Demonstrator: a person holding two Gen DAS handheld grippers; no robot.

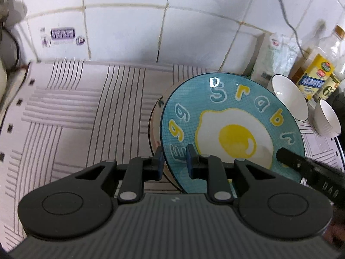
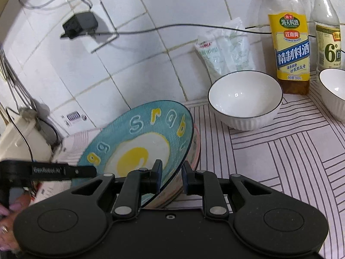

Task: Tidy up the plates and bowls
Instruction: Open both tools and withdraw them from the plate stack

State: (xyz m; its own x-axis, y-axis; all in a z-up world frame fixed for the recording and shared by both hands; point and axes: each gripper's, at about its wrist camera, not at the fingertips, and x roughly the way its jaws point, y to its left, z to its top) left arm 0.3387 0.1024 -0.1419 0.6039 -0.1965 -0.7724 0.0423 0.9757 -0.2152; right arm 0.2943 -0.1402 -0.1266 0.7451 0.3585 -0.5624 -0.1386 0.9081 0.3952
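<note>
A teal plate with a fried egg picture lies on top of a pinkish plate. Both grippers hold this small stack low over the striped mat. My left gripper is shut on the stack's left rim. My right gripper is shut on the opposite rim. Each gripper shows in the other's view, the right gripper and the left gripper. Two white ribbed bowls with dark rims stand upright behind: the nearer bowl and the further bowl.
Two sauce bottles and plastic packets stand against the tiled wall behind the bowls. A black adapter with cables hangs on the wall. A white appliance sits at the mat's left end. A hand holds the left gripper.
</note>
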